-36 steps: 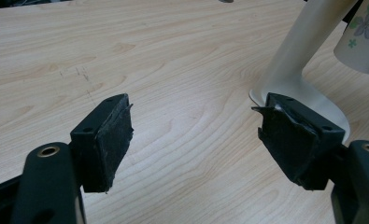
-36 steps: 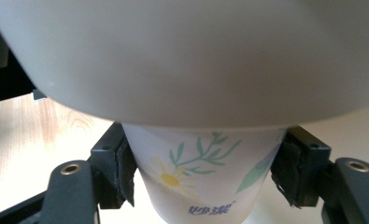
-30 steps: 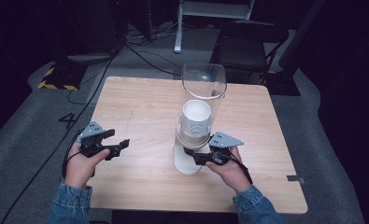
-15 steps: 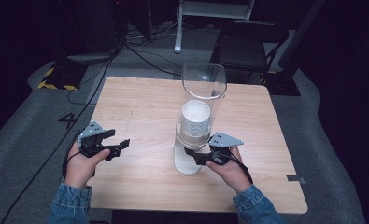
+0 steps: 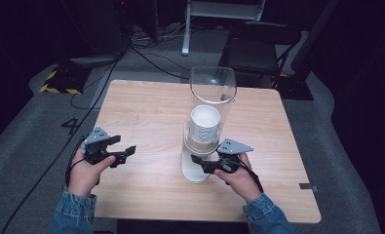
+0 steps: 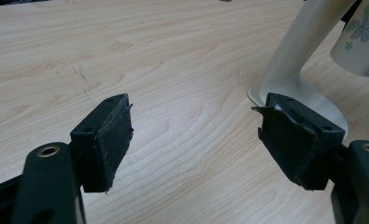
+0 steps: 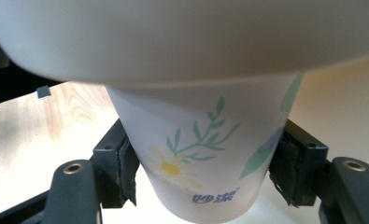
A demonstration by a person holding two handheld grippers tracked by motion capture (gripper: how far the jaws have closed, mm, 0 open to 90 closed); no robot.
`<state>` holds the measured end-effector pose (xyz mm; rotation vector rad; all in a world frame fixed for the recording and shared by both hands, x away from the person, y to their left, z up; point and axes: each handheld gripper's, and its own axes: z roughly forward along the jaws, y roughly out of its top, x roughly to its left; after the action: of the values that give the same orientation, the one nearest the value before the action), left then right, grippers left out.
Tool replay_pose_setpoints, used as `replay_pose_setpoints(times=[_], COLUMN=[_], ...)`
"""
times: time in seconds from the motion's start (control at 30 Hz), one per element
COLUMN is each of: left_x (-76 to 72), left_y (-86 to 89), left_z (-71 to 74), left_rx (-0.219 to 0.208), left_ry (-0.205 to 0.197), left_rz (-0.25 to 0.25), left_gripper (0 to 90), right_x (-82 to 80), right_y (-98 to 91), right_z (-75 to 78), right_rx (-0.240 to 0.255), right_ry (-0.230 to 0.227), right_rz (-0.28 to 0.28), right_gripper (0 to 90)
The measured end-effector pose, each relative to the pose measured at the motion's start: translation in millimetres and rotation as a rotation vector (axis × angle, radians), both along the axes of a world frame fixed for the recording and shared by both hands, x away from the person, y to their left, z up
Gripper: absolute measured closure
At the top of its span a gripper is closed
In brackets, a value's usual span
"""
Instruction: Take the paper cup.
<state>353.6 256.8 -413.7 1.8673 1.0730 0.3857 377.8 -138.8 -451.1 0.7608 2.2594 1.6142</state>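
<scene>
Right hand-held gripper [image 5: 200, 160] sits at the lower centre of the high view, under the clear tube of the cup dispenser [image 5: 213, 92], and its jaws have just been closing on the bottom paper cup [image 7: 198, 158]. In the right gripper view that flowered cup hangs in the middle of the frame, poking out beneath the dispenser's white collar, with a black pad pressed against each side of it. That's a pinch on the cup, no gap to be seen either side.

The stack of cups [image 5: 204, 124] stands inside the tube at the centre of the high view, above the white base [image 5: 196, 170] on the tabletop [image 5: 146, 112].

Over at the lower left of that view, the left hand-held gripper [image 5: 126, 152] hovers above bare wood, well apart from the dispenser. Its own view shows the jaws spread wide with nothing between them, the white stand [image 6: 299, 60] off at the upper right of the frame.

So the step in hand looks like the grasp of the lowest cup, and it seems made. Next call, I'd judge, is a straight pull downward to free that one cup from the stack. The grip wants to stay firm without crushing the thin paper wall, and the base may tip if the pull goes sideways.
</scene>
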Motion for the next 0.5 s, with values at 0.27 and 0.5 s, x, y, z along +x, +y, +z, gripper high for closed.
replay_pose_setpoints(times=[0.27,0.5], left_x=[-0.5,0.1], left_y=[2.8,2.6], left_z=[2.0,0.9], left_rx=[-0.009,-0.006], left_ry=[-0.007,-0.003], left_rz=[0.004,-0.002], left_gripper=[25.3,25.2], right_x=[-1.0,-4.3], right_y=[3.1,-1.8], right_z=[-23.2,-22.6], right_rx=[-0.131,-0.175], right_ry=[0.052,0.068], right_rz=[0.011,0.018], right_gripper=[34.6,34.4])
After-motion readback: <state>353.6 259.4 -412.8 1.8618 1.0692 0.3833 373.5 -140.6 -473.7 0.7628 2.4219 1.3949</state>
